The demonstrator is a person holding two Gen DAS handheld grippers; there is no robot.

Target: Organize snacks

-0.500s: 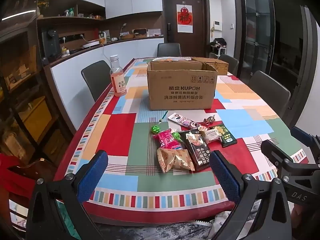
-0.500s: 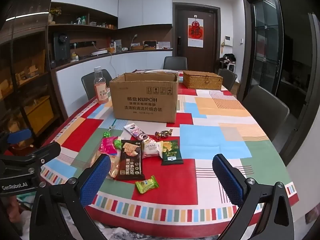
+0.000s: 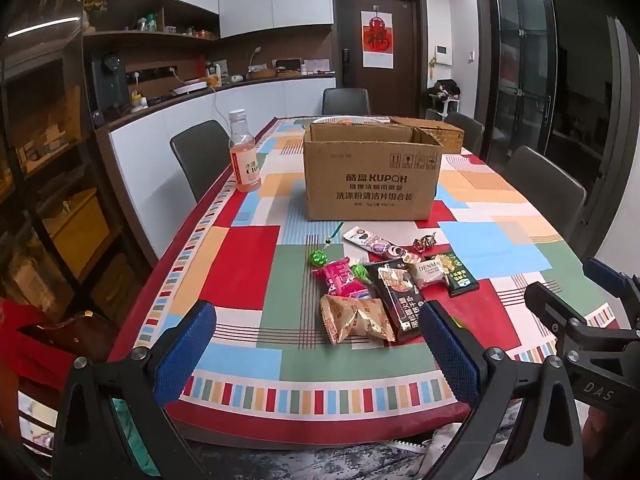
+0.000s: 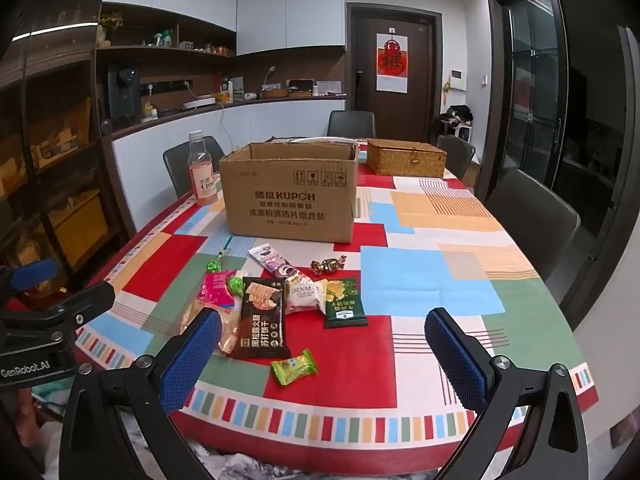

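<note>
Left wrist view: the left tool (image 3: pixel 316 354) is held level off the near edge of the tabletop (image 3: pixel 248 264), its blue pads spread wide and gripping nothing. The snack packets (image 3: pixel 384 284) lie clustered at 12 o'clock ahead of it, the cardboard box (image 3: pixel 372 176) beyond them. The right tool (image 3: pixel 592 320) sits at 3 o'clock.

Right wrist view: the right tool (image 4: pixel 322 356) is also level, wide open and empty. A green packet (image 4: pixel 295 367) lies between its pads, the other snacks at 11 o'clock.
</note>
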